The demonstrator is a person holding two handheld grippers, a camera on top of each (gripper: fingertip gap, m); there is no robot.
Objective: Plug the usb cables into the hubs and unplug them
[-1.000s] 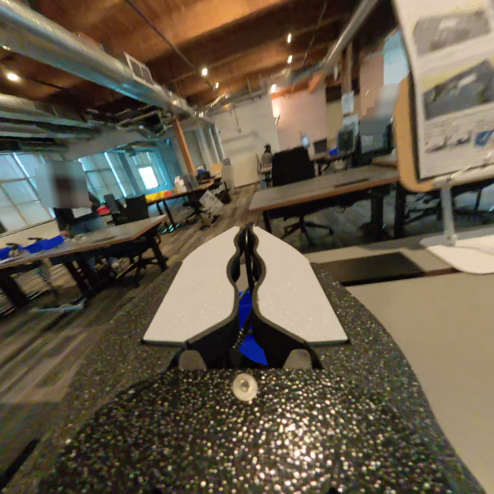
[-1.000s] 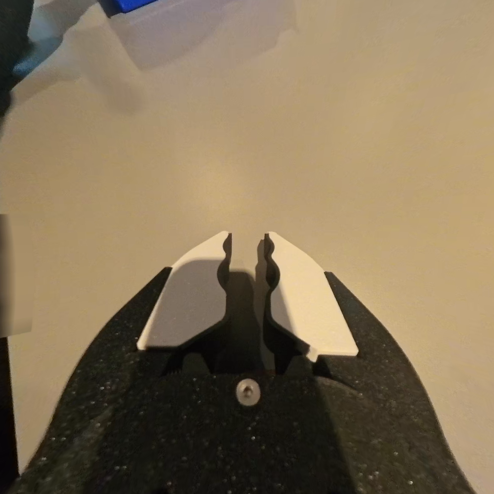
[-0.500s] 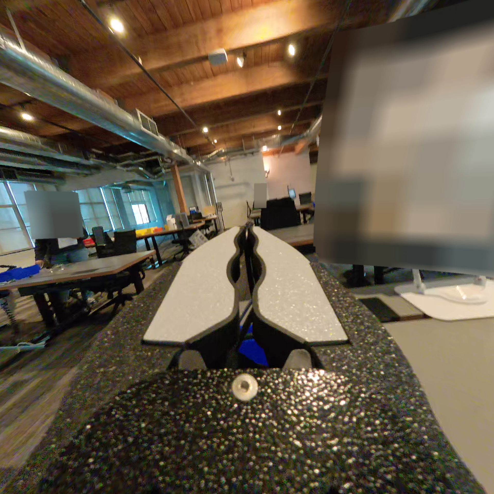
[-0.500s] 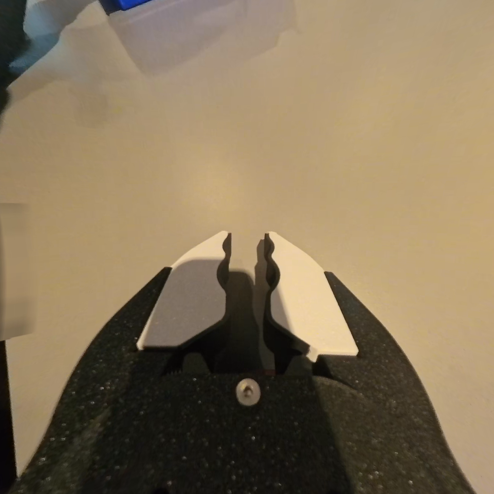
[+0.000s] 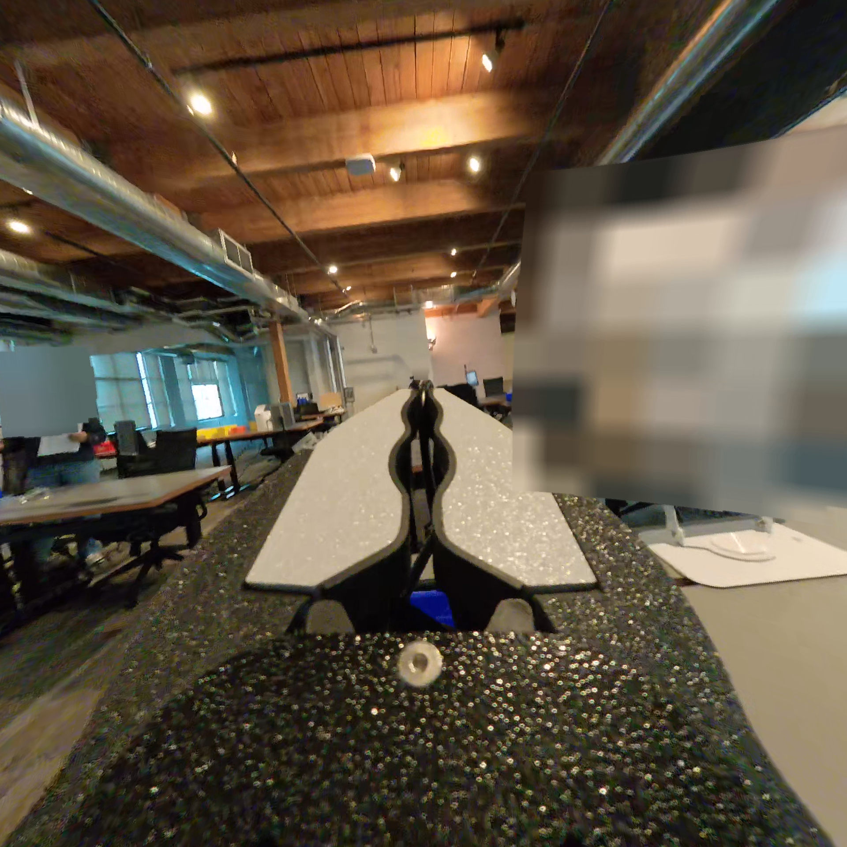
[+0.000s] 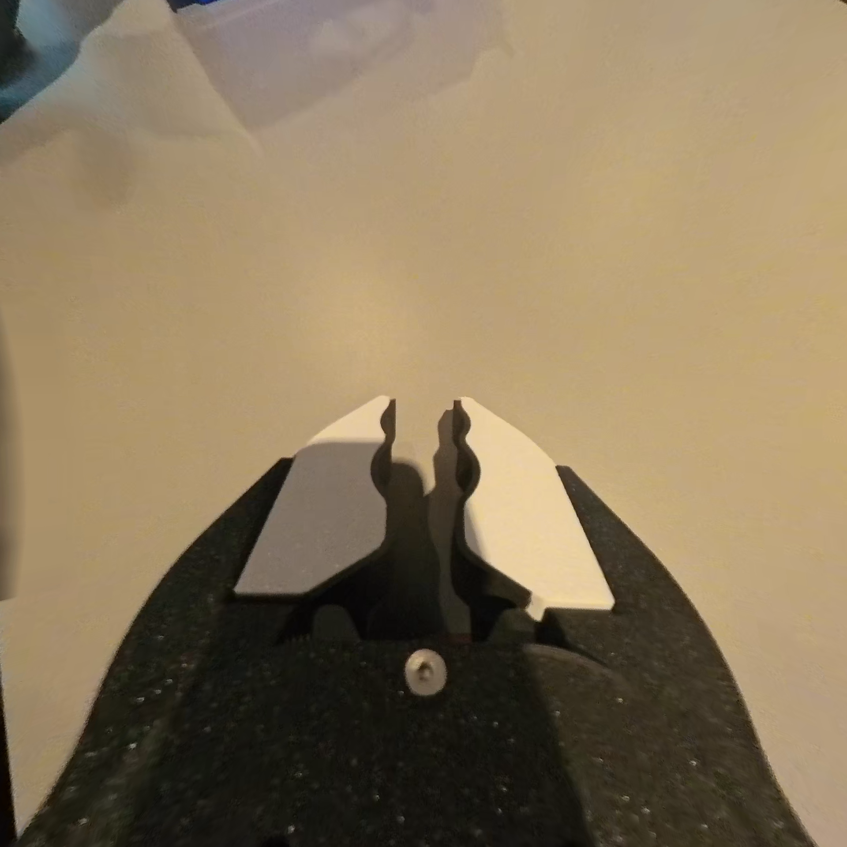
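My left gripper (image 5: 424, 388) is shut on a thin black cable (image 5: 428, 463) that runs between its fingers, down toward a blue thing (image 5: 431, 605) below them. It is raised and points out across the room, not at the table. My right gripper (image 6: 424, 402) is a little open and empty, and points down at a bare beige table top (image 6: 596, 275). No hub or plug shows in either view.
A white stand base (image 5: 742, 554) sits on the grey table (image 5: 779, 664) to the right of my left gripper. Desks (image 5: 114, 495), chairs and a person stand far off at the left. A pale shadowed shape (image 6: 275, 68) lies at the top left of the right wrist view. The gap from one gripper's tips to the other's is roughly 50 cm.
My left gripper has tilted upward, still shut on the cable, so more ceiling shows. My right gripper has shifted slightly; the blue thing at its top left has nearly left the view.
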